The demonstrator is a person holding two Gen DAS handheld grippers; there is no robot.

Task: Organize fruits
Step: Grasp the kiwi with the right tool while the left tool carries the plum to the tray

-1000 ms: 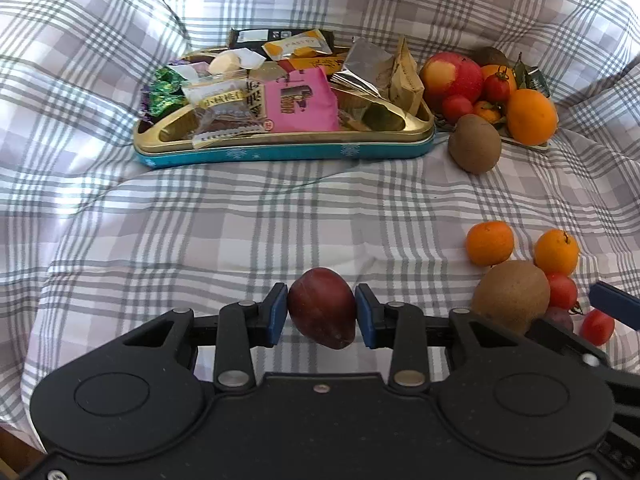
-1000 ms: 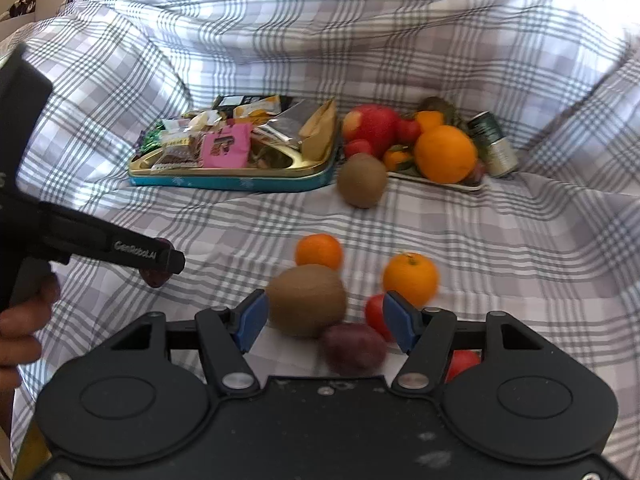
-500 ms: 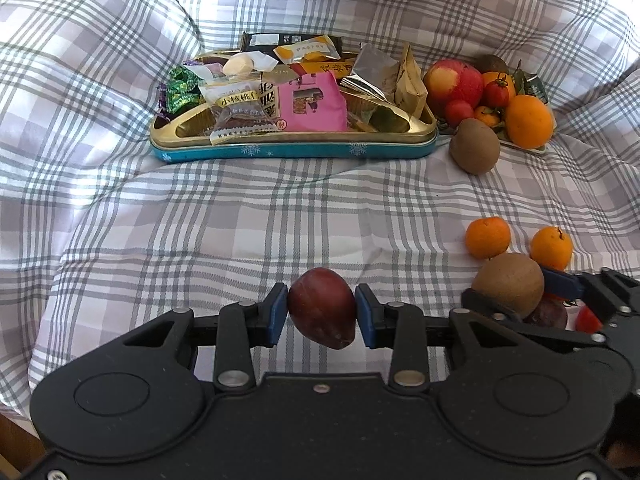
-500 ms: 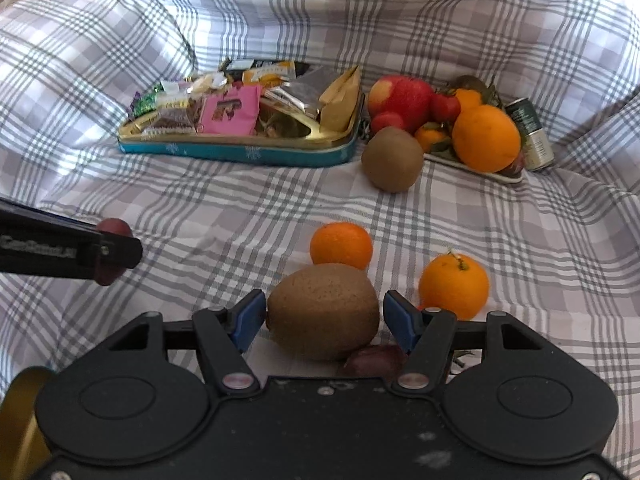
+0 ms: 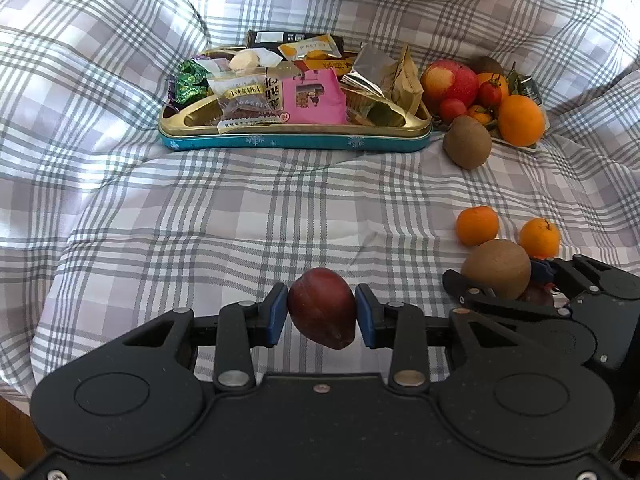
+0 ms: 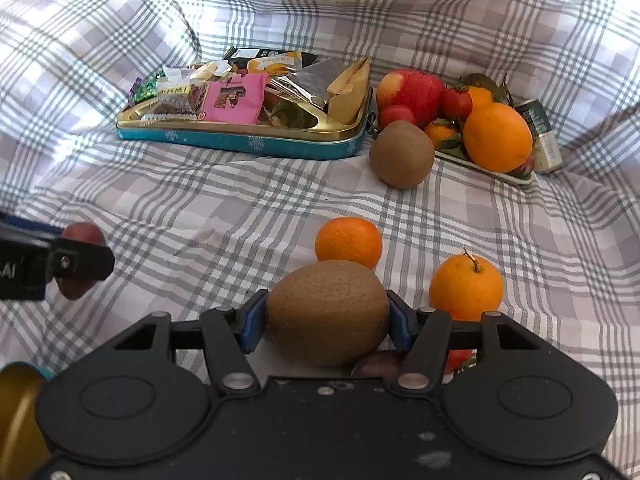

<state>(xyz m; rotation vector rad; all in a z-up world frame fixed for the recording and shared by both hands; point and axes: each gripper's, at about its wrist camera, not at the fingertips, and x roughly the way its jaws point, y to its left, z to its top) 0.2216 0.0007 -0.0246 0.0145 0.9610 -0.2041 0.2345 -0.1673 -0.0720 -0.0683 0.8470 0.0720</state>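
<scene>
In the left wrist view, the left gripper (image 5: 321,315) has its blue fingers (image 5: 277,314) closed on a dark red plum (image 5: 322,312), low in the middle of the frame; its pointed end hangs downward. At the lower right of this view, the right gripper (image 5: 516,276) stands next to it.

In the right wrist view, the right gripper (image 6: 327,316) is closed on a brown kiwi (image 6: 327,311), its long axis lying across, from finger to finger. The fruit plate (image 6: 486,170) is far ahead at the upper right, so I judge both held fruits must travel forward and to the right; the right gripper seems nearer to it.

The count: three kiwis with the one beside the plate (image 6: 402,155) and a half-hidden one at its back, two loose mandarins (image 6: 349,243) on the checked cloth (image 6: 200,208), one big orange (image 6: 497,137), one apple (image 6: 412,92). The snack tin (image 6: 256,144) lies at the upper left of the plate.
</scene>
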